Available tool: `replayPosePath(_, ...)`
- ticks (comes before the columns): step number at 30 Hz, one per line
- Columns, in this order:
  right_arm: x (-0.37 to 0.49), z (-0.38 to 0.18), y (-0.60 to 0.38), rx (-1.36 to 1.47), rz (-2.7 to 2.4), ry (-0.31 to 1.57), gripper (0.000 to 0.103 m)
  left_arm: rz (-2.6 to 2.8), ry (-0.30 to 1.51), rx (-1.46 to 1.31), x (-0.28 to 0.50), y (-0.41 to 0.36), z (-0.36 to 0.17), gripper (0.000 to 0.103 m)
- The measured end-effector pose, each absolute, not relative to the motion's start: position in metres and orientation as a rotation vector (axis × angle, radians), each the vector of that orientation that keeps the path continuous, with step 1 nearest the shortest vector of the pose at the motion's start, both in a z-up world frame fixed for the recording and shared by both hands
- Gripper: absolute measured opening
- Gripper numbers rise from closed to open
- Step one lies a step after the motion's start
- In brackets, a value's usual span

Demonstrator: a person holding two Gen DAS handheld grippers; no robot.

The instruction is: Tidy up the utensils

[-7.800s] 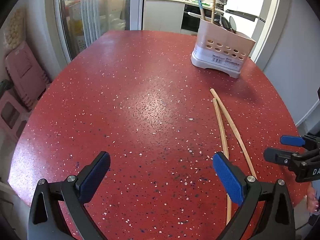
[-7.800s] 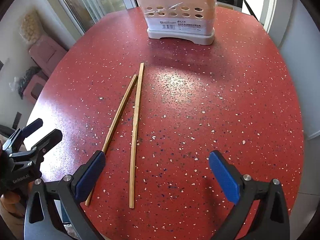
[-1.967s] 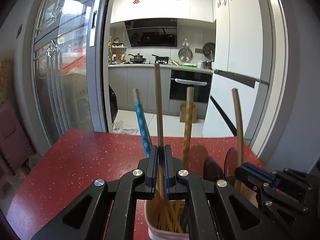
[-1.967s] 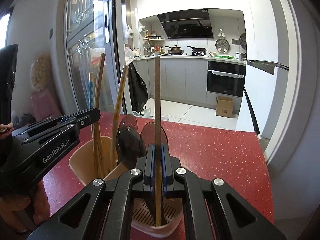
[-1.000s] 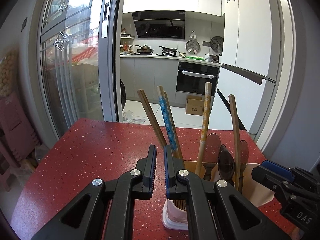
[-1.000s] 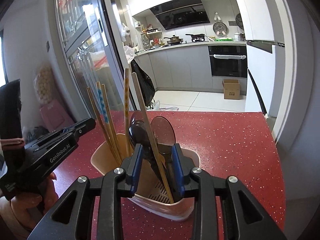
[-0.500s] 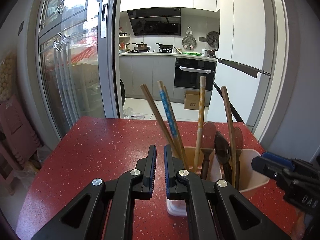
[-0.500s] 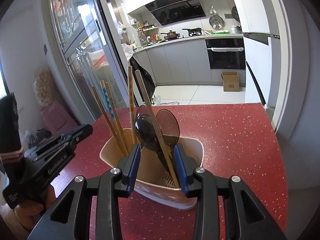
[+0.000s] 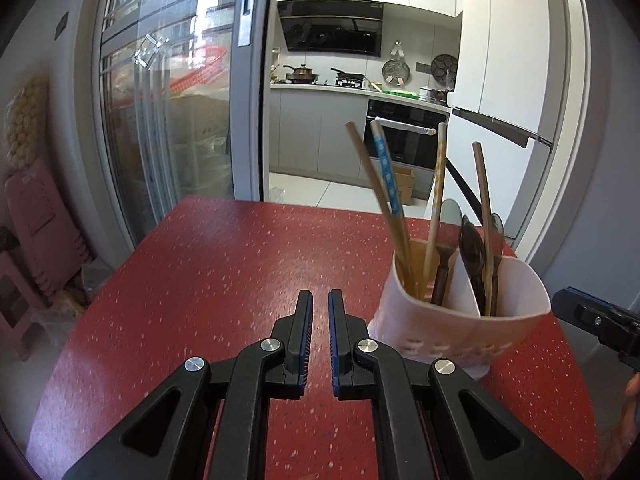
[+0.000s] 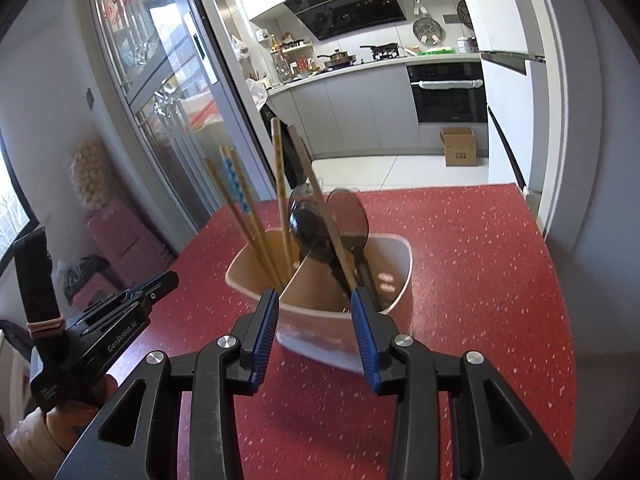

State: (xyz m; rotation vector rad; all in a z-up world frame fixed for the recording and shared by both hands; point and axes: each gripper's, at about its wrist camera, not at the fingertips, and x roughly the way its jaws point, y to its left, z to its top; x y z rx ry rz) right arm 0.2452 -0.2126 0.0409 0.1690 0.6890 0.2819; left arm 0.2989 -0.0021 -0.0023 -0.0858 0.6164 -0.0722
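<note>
A white two-compartment utensil holder [image 9: 460, 320] [image 10: 400, 240] stands on the red table. Its left compartment holds a plain wooden chopstick [image 9: 376, 184] beside patterned chopsticks [image 9: 386, 172] [image 10: 236, 188]. Its right compartment holds another wooden chopstick [image 9: 482, 208] [image 10: 320, 208] among dark spoons [image 9: 472, 244] [image 10: 308, 232]. My left gripper [image 9: 320, 300] [image 10: 158, 284] hovers over the table left of the holder, jaws opening a narrow slit, nothing between them. My right gripper [image 10: 315, 296] [image 9: 572, 304] sits just in front of the holder, jaws opening wider, pads off everything.
The red speckled table [image 9: 240, 260] stretches left and forward of the holder. A glass sliding door [image 9: 172, 120] and pink stools [image 9: 36, 220] lie beyond its left edge, and a kitchen lies behind. A person's hand [image 10: 52, 424] grips the left tool.
Both grippers have drawn back from the holder. The left one shifted left and its jaws parted slightly. The right jaws spread wider around nothing. The chopsticks stay in the holder.
</note>
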Motion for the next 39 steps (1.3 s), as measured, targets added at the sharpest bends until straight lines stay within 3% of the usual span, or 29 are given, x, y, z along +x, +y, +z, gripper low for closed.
replayPosePath(1,0.242,0.041,-0.212,0.171,0.284,0.697,0.042,-0.072,0.621,-0.088,0.297,-0.001,-0.003,0.102)
replayPosePath(9,0.21,0.024,-0.207,0.159,0.281,0.778,0.05,-0.057,0.627,-0.069,0.267,0.002,-0.02,0.103)
replayPosePath(14,0.194,-0.006,-0.209,0.164,0.228,0.898,0.074,-0.052,0.705,-0.044,0.25,0.002,-0.044,0.103)
replayPosePath(20,0.173,-0.027,-0.215,0.167,0.168,0.976,0.085,-0.068,0.756,-0.068,0.221,0.005,-0.066,0.103)
replayPosePath(27,0.146,-0.014,-0.219,0.152,0.085,0.896,0.088,-0.09,0.725,-0.065,0.191,0.002,-0.064,0.103)
replayPosePath(29,0.138,-0.007,-0.218,0.154,0.073,0.843,0.103,-0.098,0.718,-0.059,0.186,0.003,-0.058,0.103)
replayPosePath(33,0.115,0.013,-0.208,0.061,0.011,0.694,0.103,-0.122,0.692,-0.049,0.179,0.003,-0.048,0.103)
replayPosePath(39,0.103,0.027,-0.204,0.049,-0.027,0.658,0.103,-0.131,0.639,-0.017,0.168,0.001,-0.034,0.103)
